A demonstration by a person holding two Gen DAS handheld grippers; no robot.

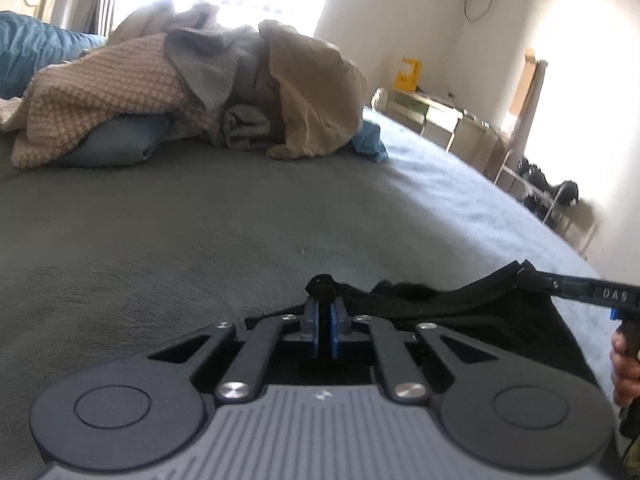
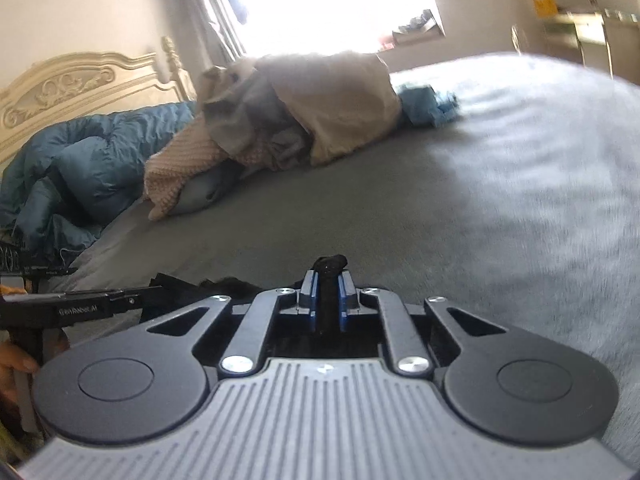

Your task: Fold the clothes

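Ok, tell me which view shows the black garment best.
The left wrist view: the black garment spreads toward the right tool, its edge visible. The right wrist view shows only a bunched tuft and a dark strip at the left.

Left wrist view: low over the bed (image 1: pixel 200 220), close behind its own gripper (image 1: pixel 325 300), facing the clothes pile (image 1: pixel 240 88) and window. Right wrist view: same low stance, beside it, tilted. Shared: pile, grey bed cover, black garment (image 1: pixel 460 312); each view catches the other gripper at its edge.
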